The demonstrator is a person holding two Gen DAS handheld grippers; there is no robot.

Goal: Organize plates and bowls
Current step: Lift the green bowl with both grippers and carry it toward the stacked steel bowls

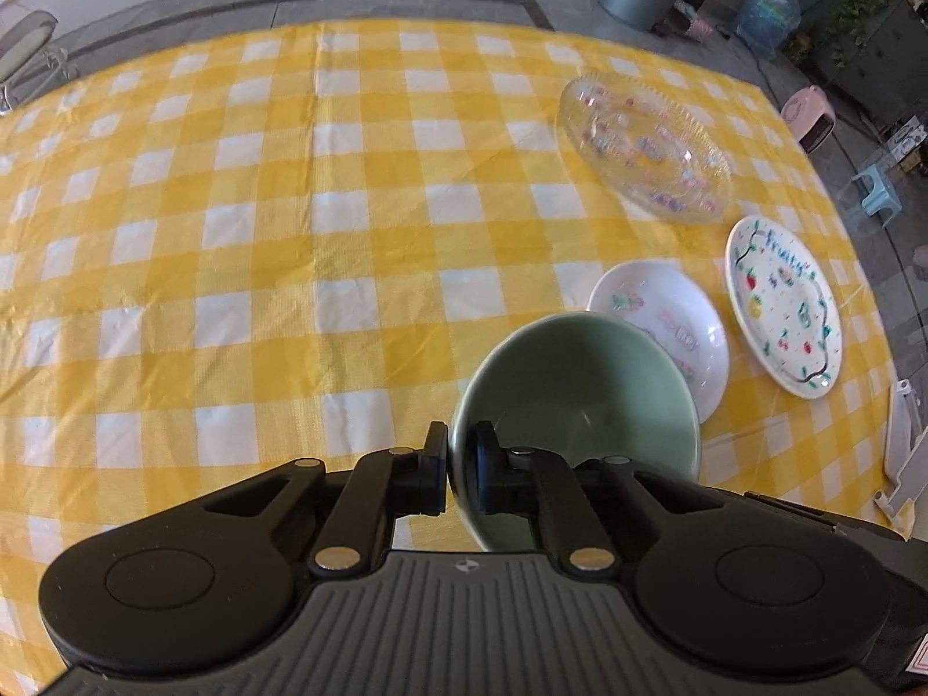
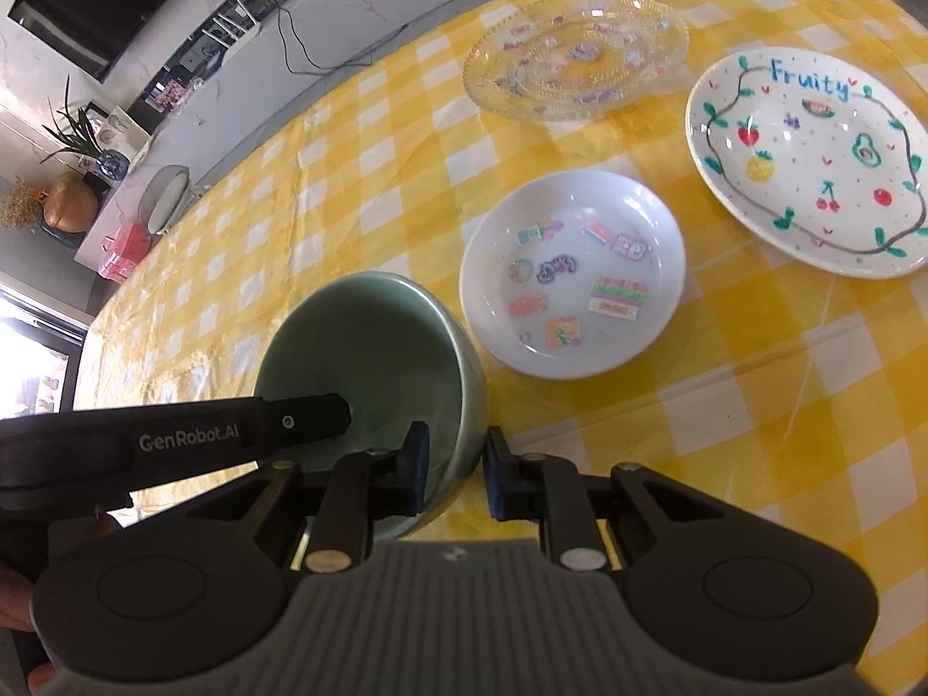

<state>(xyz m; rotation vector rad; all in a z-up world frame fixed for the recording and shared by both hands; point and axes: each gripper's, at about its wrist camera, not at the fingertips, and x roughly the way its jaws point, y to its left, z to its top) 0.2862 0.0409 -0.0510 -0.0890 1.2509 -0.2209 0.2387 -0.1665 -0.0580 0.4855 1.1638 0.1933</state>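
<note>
My left gripper (image 1: 456,461) is shut on the left rim of a green bowl (image 1: 586,400), held above the yellow checked table. In the right wrist view the same bowl (image 2: 371,348) sits low left, and my right gripper (image 2: 458,467) straddles its right wall with a gap at the outer pad, so it is open. The left gripper's finger (image 2: 307,420) reaches into the bowl. A small white sticker plate (image 2: 571,272), a white "Fruity" plate (image 2: 812,162) and a clear glass plate (image 2: 577,55) lie beyond.
The plates also show in the left wrist view: sticker plate (image 1: 673,325), Fruity plate (image 1: 783,304), glass plate (image 1: 644,145). A white rack piece (image 1: 902,446) stands at the table's right edge. The yellow checked cloth (image 1: 261,232) stretches left.
</note>
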